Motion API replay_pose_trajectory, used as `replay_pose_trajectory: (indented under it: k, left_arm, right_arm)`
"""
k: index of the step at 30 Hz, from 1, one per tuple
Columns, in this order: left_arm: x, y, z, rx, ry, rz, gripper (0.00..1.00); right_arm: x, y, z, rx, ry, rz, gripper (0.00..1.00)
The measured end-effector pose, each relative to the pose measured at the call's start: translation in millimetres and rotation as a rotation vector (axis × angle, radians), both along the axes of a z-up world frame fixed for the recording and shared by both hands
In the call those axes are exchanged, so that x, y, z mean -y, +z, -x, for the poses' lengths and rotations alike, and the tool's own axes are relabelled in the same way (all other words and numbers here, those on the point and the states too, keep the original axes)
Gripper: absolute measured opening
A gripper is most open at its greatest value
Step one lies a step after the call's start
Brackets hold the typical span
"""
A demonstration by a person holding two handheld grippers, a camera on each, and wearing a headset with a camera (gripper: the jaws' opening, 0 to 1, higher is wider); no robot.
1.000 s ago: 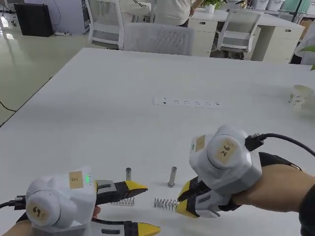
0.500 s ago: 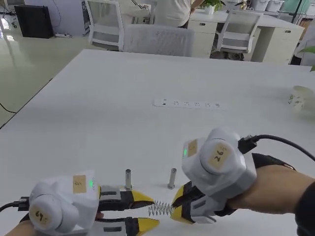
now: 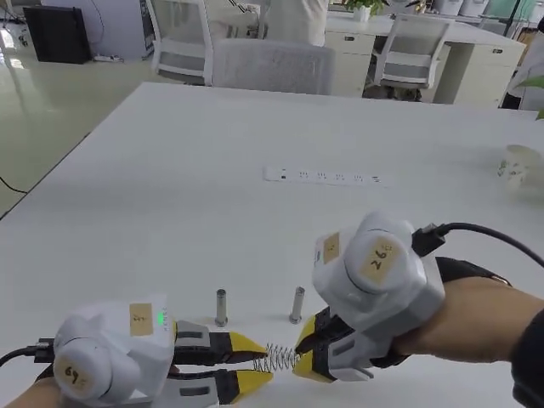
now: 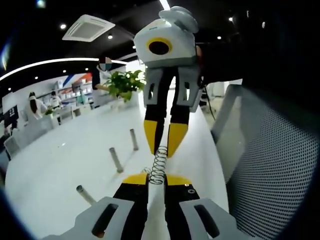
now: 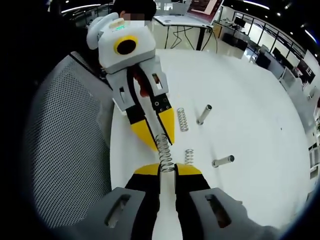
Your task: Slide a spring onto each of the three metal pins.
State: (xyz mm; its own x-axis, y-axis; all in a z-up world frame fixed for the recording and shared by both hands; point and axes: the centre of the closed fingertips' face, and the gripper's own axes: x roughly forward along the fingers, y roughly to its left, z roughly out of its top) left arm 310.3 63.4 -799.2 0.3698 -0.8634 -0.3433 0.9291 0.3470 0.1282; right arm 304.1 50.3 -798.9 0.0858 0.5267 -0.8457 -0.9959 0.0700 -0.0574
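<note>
**Present state**

At the left of the head view, the left gripper [image 3: 252, 364] has its jaws drawn narrow on one end of the spring [image 3: 280, 358]. In the left gripper view, the coil's near end sits between the yellow tips. The spring is bridged between the two tools near the front edge of the table [image 3: 170, 195]. It lies just in front of the left pin [image 3: 221, 307] and the right pin [image 3: 297, 303], both upright and bare. A third pin [image 4: 85, 194], also bare, appears in the left gripper view. At the right, the right gripper [image 3: 304, 350] is pinched narrow on the spring's other end. The spare springs [image 5: 182, 120] lie on the table close to the pins.

**Step in hand**

We judge this to be a re-grip that should leave one tool holding the spring with one open end free for a pin.

**Procedure**

1. We ease any stretch or squeeze out of the coil before letting go. A loaded spring is likely to jump.
2. We open one gripper only and keep the other firm.
3. We hold near one end with light pressure, so the coils are not crushed and the bore stays clear.
4. We turn the spring's axis upright, line it up over the chosen pin, and lower it straight.
5. We release only once the coil has settled onto the pin.
</note>
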Motion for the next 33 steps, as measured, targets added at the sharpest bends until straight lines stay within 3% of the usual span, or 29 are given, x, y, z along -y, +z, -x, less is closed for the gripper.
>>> replay_pose_trajectory:
  k: [17,23,27,33]
  left_arm:
    - [2.0,0.2,1.8,0.001,-0.006,-0.003,0.02]
    - [2.2,0.2,2.5,0.005,-0.012,-0.009,0.02]
    - [3.0,0.3,3.2,0.013,-0.019,-0.014,0.02]
    - [4.9,3.8,4.4,0.015,-0.026,-0.003,0.02]
  right_arm:
    - [-20.7,30.9,4.9,0.011,0.027,-0.089,0.08]
    - [-23.1,30.6,5.6,0.015,0.038,-0.084,0.08]
    - [-23.6,27.5,8.7,-0.028,0.028,-0.079,0.08]
    - [-23.5,22.7,10.0,-0.035,0.032,-0.063,0.1]
